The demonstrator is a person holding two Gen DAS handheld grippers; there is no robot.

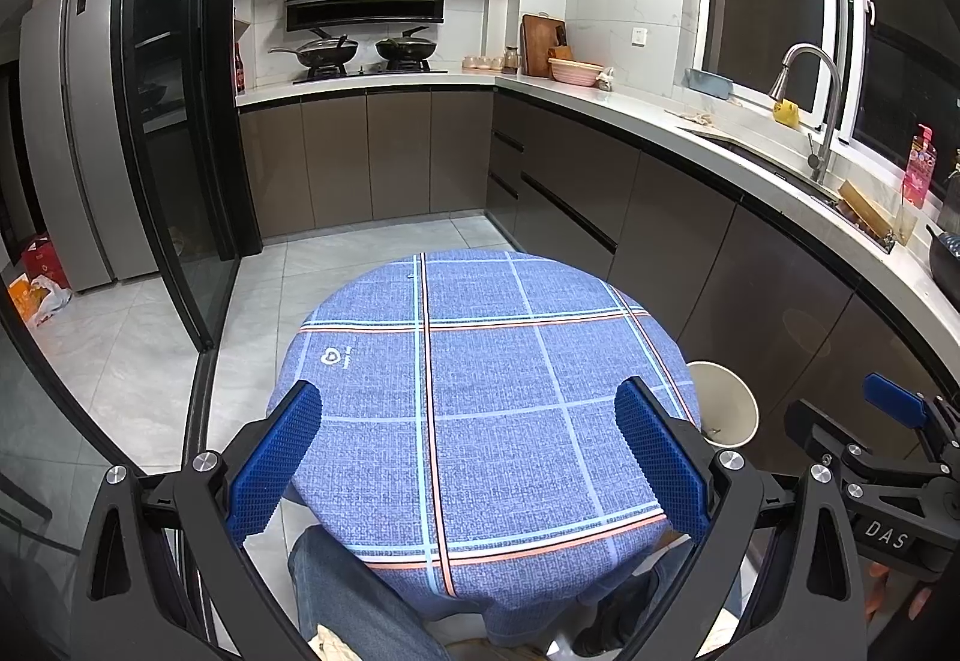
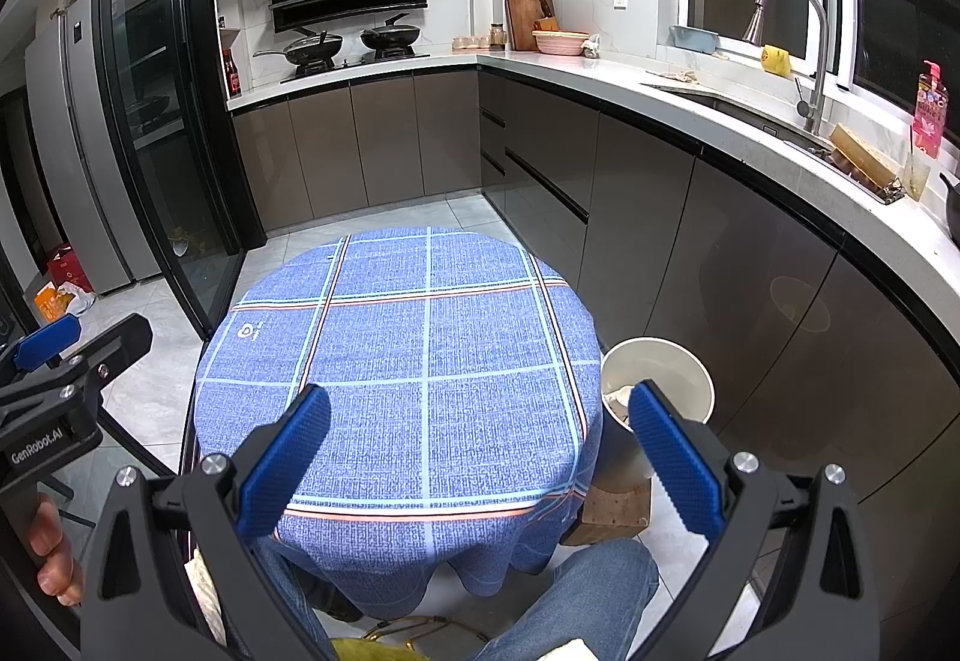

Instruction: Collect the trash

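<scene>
A small table point(image 1: 492, 391) covered by a blue plaid cloth fills the middle of both views, and no loose item shows on it. My left gripper point(image 1: 471, 451) hovers open over its near half, nothing between the blue pads. My right gripper point(image 2: 480, 457) is open and empty above the table's point(image 2: 420, 361) near right edge. A white bin point(image 2: 666, 367) stands on the floor just right of the table, with pale crumpled scraps point(image 2: 618, 398) inside. The bin point(image 1: 729, 409) also shows in the left wrist view.
A wooden block point(image 2: 612, 511) sits by the bin's base. Dark cabinets point(image 2: 750, 271) and a counter with a sink run along the right. A glass sliding door point(image 1: 174, 150) stands left, with bags point(image 1: 42, 295) on the floor. A person's jeans-clad legs point(image 2: 588, 595) are under the table.
</scene>
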